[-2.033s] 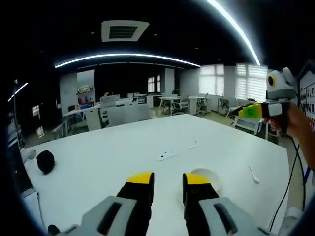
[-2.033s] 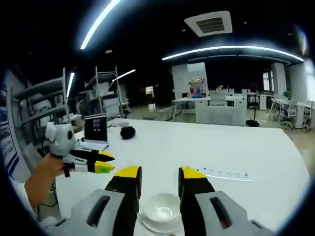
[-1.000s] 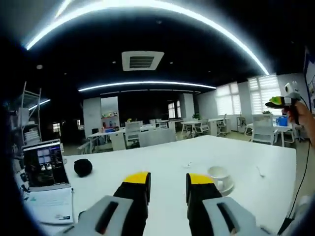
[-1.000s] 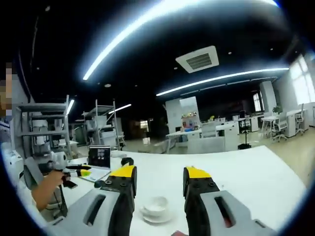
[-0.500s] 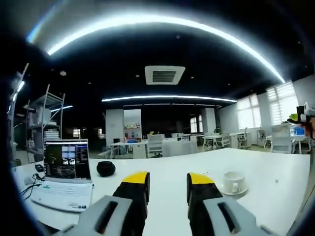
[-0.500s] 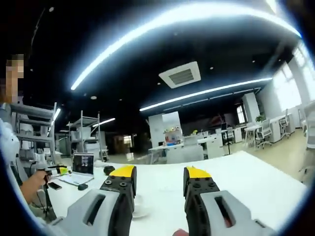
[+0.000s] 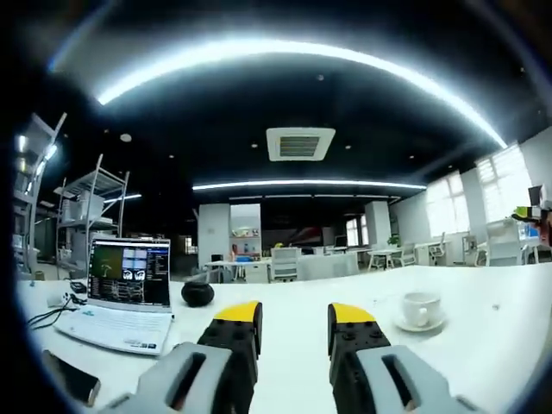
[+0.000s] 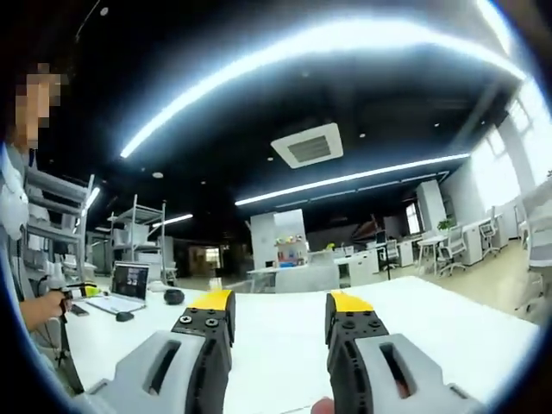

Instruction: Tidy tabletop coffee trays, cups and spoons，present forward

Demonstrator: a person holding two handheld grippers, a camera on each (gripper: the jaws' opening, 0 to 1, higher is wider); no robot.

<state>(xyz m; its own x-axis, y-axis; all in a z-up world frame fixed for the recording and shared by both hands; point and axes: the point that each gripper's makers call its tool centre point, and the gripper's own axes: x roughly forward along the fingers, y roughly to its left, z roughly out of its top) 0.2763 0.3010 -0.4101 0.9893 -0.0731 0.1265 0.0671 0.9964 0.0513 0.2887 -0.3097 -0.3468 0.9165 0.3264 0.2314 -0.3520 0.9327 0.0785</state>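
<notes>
Left tool (image 7: 293,321) jaws apart over white bench (image 7: 483,345), cup (image 7: 420,308) on saucer (image 7: 420,326) at 2 o'clock, laptop (image 7: 121,293) at 10 o'clock, right tool (image 8: 281,312) jaws apart, empty.

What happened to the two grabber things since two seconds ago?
Both were pulled back and tipped up, away from the cup on its saucer. The left gripper and the right gripper took hold of nothing. Cup, saucer, laptop and table stayed put; the jaws are open as before.
</notes>
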